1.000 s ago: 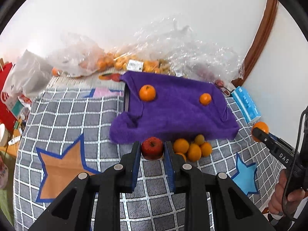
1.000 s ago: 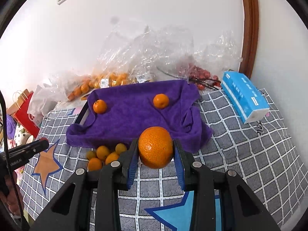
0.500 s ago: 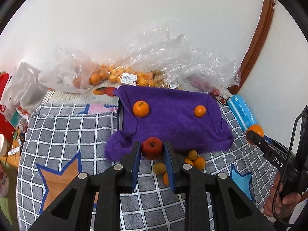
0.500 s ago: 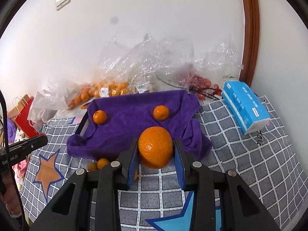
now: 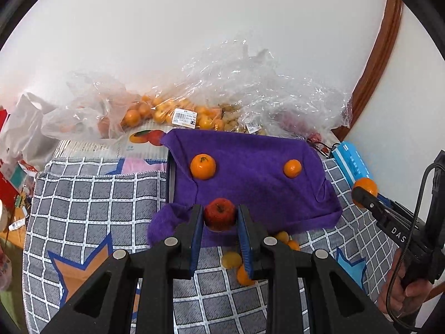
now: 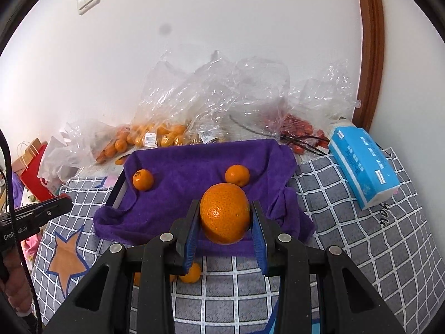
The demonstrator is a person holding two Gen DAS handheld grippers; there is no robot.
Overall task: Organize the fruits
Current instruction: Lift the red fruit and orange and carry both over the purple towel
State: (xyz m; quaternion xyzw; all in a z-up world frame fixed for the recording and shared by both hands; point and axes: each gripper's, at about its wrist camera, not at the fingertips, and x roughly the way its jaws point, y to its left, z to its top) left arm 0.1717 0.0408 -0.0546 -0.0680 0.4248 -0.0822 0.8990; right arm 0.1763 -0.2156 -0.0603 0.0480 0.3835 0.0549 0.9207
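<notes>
Left gripper (image 5: 219, 222) with small red apple (image 5: 219, 213) moved forward, now over near edge of purple towel (image 5: 250, 189). Right gripper (image 6: 224, 222) with big orange (image 6: 224, 213) moved forward too, over towel. Small loose oranges on checked cloth (image 5: 244, 274) now sit behind fingertips.

Left gripper (image 5: 219, 217) clamps red apple (image 5: 219, 213); two oranges (image 5: 203, 166) on purple towel (image 5: 250, 183).

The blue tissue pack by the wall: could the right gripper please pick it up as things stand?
Probably not: the right gripper is already shut on a large orange. The path to the tissue pack looks free.
</notes>
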